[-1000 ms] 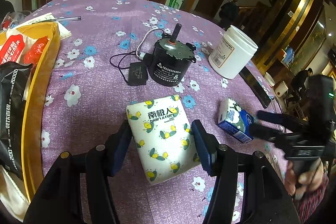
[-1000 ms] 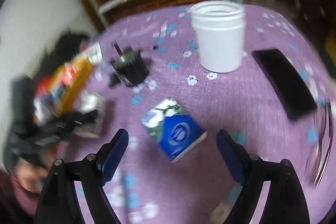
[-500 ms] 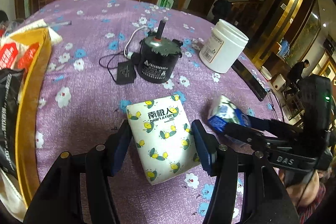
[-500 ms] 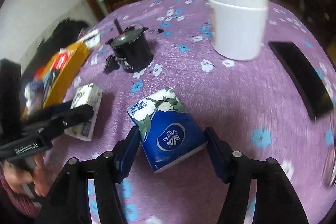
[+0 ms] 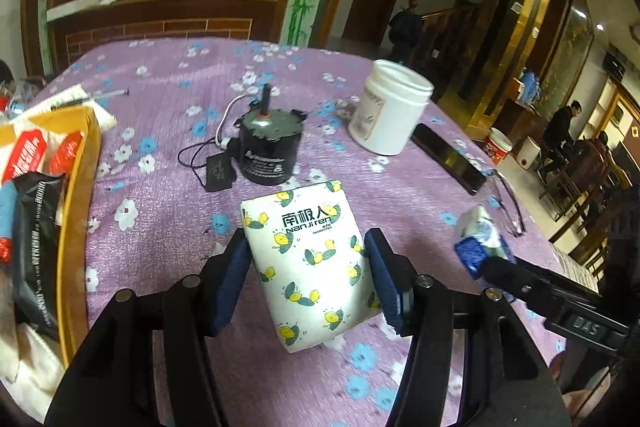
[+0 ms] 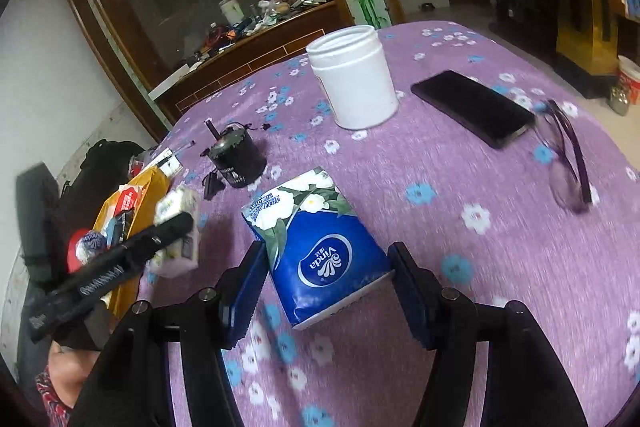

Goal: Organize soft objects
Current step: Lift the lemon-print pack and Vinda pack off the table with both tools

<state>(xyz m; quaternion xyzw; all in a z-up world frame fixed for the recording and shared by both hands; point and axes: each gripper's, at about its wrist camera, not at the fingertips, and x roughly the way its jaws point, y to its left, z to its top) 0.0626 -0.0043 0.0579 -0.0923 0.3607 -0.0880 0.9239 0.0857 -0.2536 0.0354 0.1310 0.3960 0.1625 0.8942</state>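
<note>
Each tool holds a soft tissue pack above the purple desk (image 5: 168, 95): the left tool (image 5: 306, 267) squeezes the lemon pack (image 5: 310, 263), the right tool (image 6: 326, 281) squeezes the blue pack (image 6: 320, 247). Next, I think, carry both to the yellow bin (image 5: 76, 195) at nine o'clock. The black motor (image 5: 270, 151) at twelve o'clock sits close.

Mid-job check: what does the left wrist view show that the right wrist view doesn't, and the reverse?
Left wrist only: the left tongs clamp the white lemon-print tissue pack head-on, label readable; people stand in the background room. Right wrist only: the right tongs grip the blue floral tissue pack; purple-framed glasses lie fully in view. Both show the black cylindrical motor, white plastic jar, black phone and yellow box.
</note>
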